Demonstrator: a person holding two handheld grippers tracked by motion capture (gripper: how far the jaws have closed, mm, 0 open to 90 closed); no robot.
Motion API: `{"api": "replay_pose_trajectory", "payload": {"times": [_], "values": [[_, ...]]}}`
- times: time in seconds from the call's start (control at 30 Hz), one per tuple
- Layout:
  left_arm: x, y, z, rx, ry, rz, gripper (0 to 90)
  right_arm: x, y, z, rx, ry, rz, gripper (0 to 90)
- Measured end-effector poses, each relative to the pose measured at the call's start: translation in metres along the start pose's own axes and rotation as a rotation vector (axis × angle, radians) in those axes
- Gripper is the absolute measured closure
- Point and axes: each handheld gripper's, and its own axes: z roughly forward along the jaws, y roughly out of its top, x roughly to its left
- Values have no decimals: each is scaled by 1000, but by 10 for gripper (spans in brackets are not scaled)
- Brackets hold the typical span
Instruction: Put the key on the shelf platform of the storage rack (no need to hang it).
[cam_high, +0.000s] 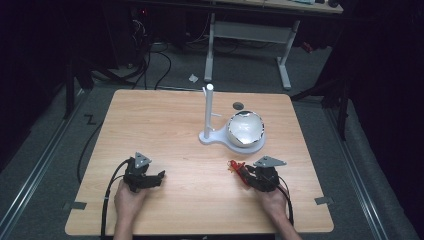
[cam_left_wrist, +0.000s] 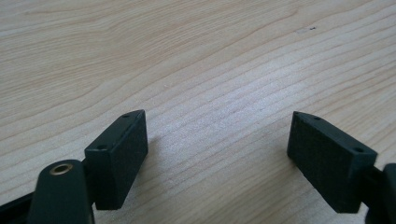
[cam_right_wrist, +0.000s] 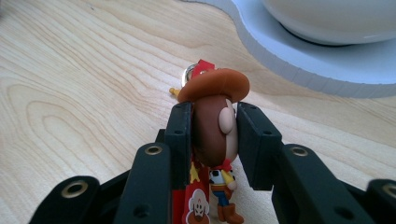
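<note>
My right gripper (cam_right_wrist: 215, 128) is shut on a small cowboy figure keychain (cam_right_wrist: 215, 126) with a brown hat, gripping its head between the jaws just above the wooden table. In the high view the right gripper (cam_high: 245, 172) sits at the front right with the red and yellow figure (cam_high: 235, 166) at its tip. My left gripper (cam_high: 159, 176) rests at the front left, and in its own view the left gripper (cam_left_wrist: 217, 140) stands open over bare wood with nothing between its jaws. A white stand (cam_high: 215, 136) with an upright post (cam_high: 208, 107) holds a white bowl (cam_high: 245, 128).
The white stand's flat base (cam_right_wrist: 299, 65) lies close ahead of the right gripper, with the bowl (cam_right_wrist: 336, 18) on it. A dark round hole (cam_high: 238, 105) sits near the table's far edge. Beyond the table are a desk frame and floor cables.
</note>
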Motion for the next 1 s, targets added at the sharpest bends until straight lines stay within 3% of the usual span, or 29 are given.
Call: {"api": "replay_pose_trajectory", "payload": {"times": [0.47, 1.0], "values": [[0, 0, 0, 0, 0, 0, 205, -12, 7, -31, -57, 22, 23, 678], [0, 0, 0, 0, 0, -1, 205, -25, 7, -60, -77, 21, 38, 677]]}}
